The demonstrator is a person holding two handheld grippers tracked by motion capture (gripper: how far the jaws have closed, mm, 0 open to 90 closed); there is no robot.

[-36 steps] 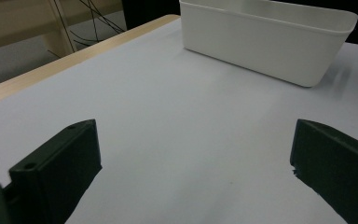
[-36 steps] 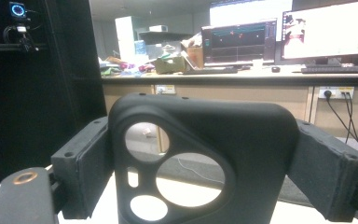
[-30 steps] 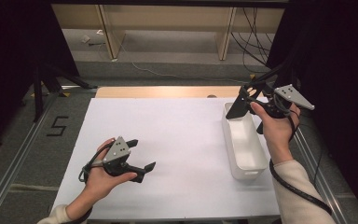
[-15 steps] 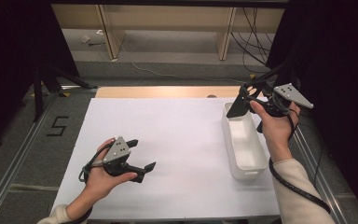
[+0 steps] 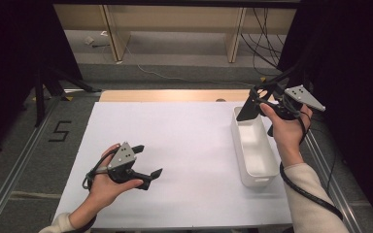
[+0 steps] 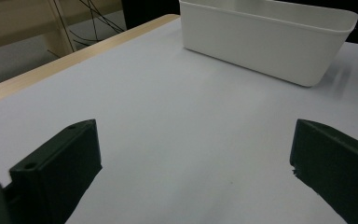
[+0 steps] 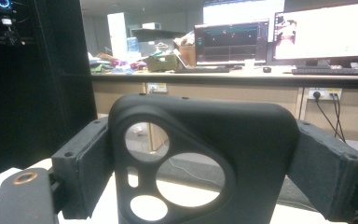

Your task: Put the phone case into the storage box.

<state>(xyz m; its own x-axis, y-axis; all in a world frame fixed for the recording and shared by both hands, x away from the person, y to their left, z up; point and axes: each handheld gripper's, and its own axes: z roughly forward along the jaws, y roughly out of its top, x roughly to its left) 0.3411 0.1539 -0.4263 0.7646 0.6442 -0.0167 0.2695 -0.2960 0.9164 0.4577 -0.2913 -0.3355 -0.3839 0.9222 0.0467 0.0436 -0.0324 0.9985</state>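
White table (image 5: 184,145) is seen under both tools. A black phone case (image 7: 200,158) is held between the right gripper (image 5: 252,104) jaws above the white bin (image 5: 252,145), its bottom cut off. Nothing is seen in the bin, and the left gripper (image 5: 148,162) is spread wide with nothing held

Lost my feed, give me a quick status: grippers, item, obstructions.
Right gripper shut on black phone case, above far end of white bin. Left gripper open, empty, low over the white table. Nothing in the way.
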